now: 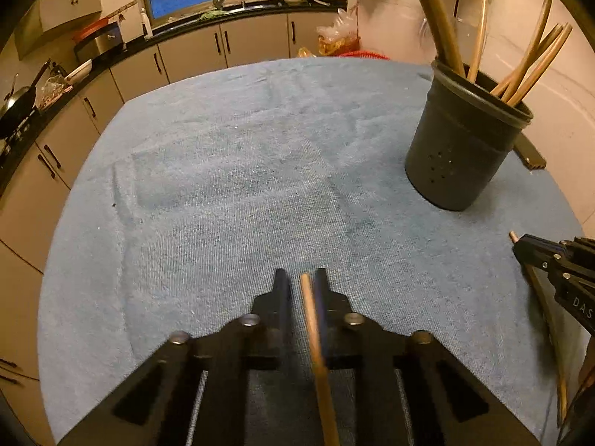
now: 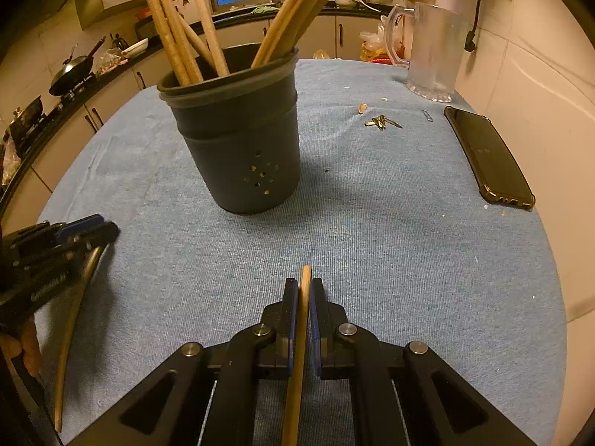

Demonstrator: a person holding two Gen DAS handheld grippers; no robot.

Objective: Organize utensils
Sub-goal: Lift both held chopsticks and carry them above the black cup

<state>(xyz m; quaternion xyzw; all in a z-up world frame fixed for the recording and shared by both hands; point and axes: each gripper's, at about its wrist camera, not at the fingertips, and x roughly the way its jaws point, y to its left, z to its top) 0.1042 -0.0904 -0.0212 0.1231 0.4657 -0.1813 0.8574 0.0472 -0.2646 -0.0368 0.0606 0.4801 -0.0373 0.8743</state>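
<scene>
A dark grey holder [image 1: 461, 148] [image 2: 241, 148] stands upright on the blue cloth with several wooden chopsticks in it. My left gripper [image 1: 302, 280] is shut on a single chopstick [image 1: 316, 338], which runs back between its jaws toward the camera. From the right wrist view, that gripper [image 2: 109, 230] sits at the left edge, its chopstick [image 2: 74, 316] hanging down to the cloth. My right gripper [image 2: 305, 284] is shut on another chopstick [image 2: 299, 353], in front of the holder. The left wrist view shows the right gripper [image 1: 520, 247] at the right edge, below the holder.
The blue cloth [image 2: 372, 241] covers the round table. A black phone [image 2: 487, 156] lies at the right edge, a clear pitcher [image 2: 431, 48] stands at the back right, and small metal bits [image 2: 381, 122] lie near it. Kitchen counters run behind.
</scene>
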